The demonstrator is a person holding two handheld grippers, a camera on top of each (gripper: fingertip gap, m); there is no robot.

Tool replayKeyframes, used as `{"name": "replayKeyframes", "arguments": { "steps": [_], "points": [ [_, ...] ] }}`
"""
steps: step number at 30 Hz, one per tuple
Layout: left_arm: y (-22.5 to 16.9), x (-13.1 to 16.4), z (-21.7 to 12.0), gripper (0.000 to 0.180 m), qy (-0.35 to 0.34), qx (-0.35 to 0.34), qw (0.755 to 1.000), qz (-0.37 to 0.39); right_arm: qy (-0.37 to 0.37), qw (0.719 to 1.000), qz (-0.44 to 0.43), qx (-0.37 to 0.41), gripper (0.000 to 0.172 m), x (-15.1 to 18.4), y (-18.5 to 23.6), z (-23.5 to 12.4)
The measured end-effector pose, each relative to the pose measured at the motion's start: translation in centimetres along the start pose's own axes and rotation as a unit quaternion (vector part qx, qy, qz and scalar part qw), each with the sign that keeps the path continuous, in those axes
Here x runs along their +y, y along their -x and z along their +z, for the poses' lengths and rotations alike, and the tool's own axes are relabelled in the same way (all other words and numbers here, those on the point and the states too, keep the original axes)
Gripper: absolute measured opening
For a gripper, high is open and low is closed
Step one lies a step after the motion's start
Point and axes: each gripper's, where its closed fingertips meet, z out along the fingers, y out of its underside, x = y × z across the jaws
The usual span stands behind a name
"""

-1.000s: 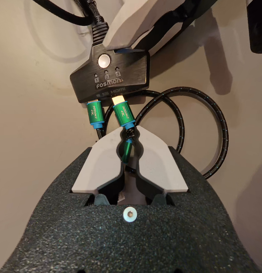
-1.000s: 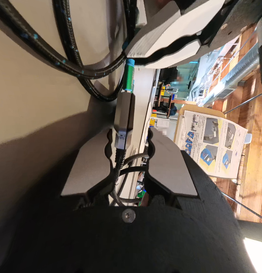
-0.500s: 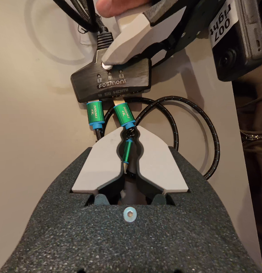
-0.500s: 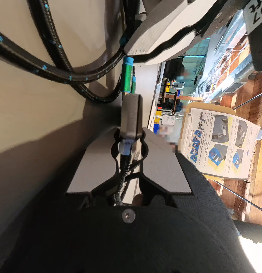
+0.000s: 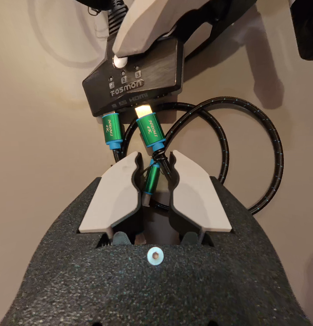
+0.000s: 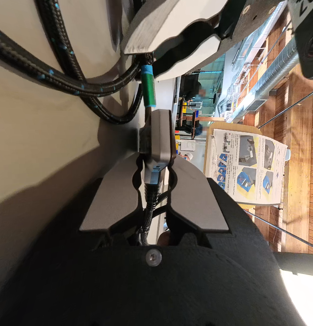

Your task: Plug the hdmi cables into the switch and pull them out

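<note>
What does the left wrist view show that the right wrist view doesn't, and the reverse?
Left wrist view only: the switch box's top with its round button, and two green plugs at its front edge. Right wrist view only: the room behind, and an instruction sheet on a board. Both: the box, braided cables, the right gripper clamping the box's cable end, and the left gripper open around a cable.

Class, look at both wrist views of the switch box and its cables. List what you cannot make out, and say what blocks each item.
- Left wrist view: the round button is half covered by the right hand-held gripper.
- Left wrist view: the black switch box hides how deep the middle green plug sits.
- Right wrist view: the braided cable vanishes behind the gripper body.
- Right wrist view: the background room is too small and partly blurred.
</note>
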Motion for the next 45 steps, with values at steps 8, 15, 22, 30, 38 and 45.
{"name": "replayKeyframes", "arguments": {
  "steps": [8, 15, 22, 30, 38, 45],
  "points": [
    [-0.4, -0.4, -1.0, 0.019, -0.034, 0.038, 0.999, -0.001, -0.023, 0.999, 0.021, -0.023, 0.034, 0.0, 0.1, -1.4],
    [-0.7, -0.7, -1.7, 0.019, -0.079, 0.09, 0.993, -0.017, -0.044, 0.994, 0.069, -0.068, 0.042, -0.4, 0.2, -3.1],
    [-1.4, -1.1, -2.0, 0.019, -0.087, 0.097, 0.991, 0.01, -0.04, 0.992, 0.095, -0.077, 0.047, -0.1, -0.7, -4.2],
    [-2.8, -1.5, -2.0, 0.019, -0.08, 0.085, 0.988, 0.098, -0.098, 0.974, 0.184, -0.089, 0.039, -2.2, -2.8, -5.3],
    [-3.1, -2.0, -1.7, 0.018, -0.08, 0.079, 0.988, 0.11, -0.142, 0.927, 0.312, -0.155, 0.036, -4.6, -3.3, -5.3],
    [-4.3, -2.6, -1.5, 0.018, -0.076, 0.08, 0.984, 0.14, -0.119, 0.904, 0.341, -0.229, 0.037, -7.2, -1.4, -4.0]
  ]
}}
